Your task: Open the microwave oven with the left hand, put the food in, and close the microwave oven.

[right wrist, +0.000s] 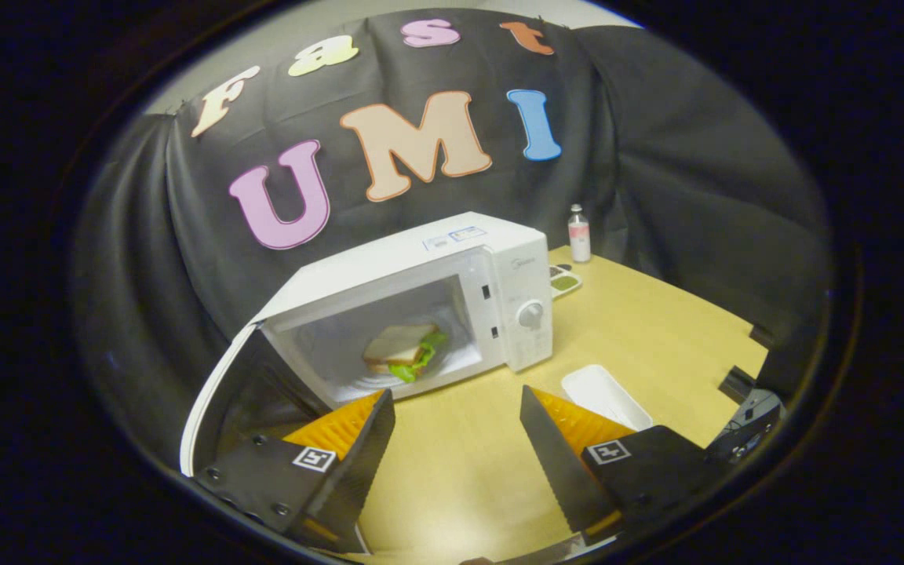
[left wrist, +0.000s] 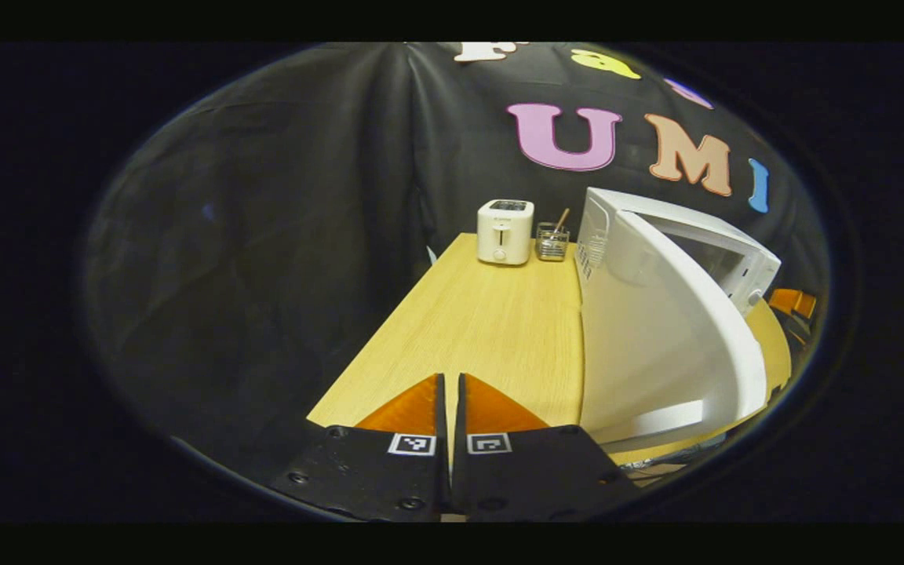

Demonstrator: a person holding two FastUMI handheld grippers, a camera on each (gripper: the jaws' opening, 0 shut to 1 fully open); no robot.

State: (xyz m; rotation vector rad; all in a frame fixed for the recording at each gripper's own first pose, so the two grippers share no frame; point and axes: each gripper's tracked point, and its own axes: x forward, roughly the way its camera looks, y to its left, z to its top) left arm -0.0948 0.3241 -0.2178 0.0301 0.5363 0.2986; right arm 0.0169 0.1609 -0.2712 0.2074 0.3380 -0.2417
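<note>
- Pale wood-grain table [right wrist: 656,329] carries a boxy white microwave [right wrist: 452,267], door [right wrist: 213,408] open.
- Inside: sandwich [right wrist: 402,351] with lettuce.
- Left gripper [left wrist: 450,392] fingers pressed together, empty; right gripper [right wrist: 456,428] fingers spread.

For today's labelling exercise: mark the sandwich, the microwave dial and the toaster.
sandwich [right wrist: 402,350], right gripper view, on the top bread slice.
dial [right wrist: 530,314], right gripper view, on the knob's face.
toaster [left wrist: 504,234], left gripper view, on its front.

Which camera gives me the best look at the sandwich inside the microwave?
The right gripper view. It looks straight into the open microwave, where the sandwich lies on the oven floor with lettuce showing. The left gripper view sees the microwave from the side, behind its swung-open door, which hides the cavity floor.
</note>
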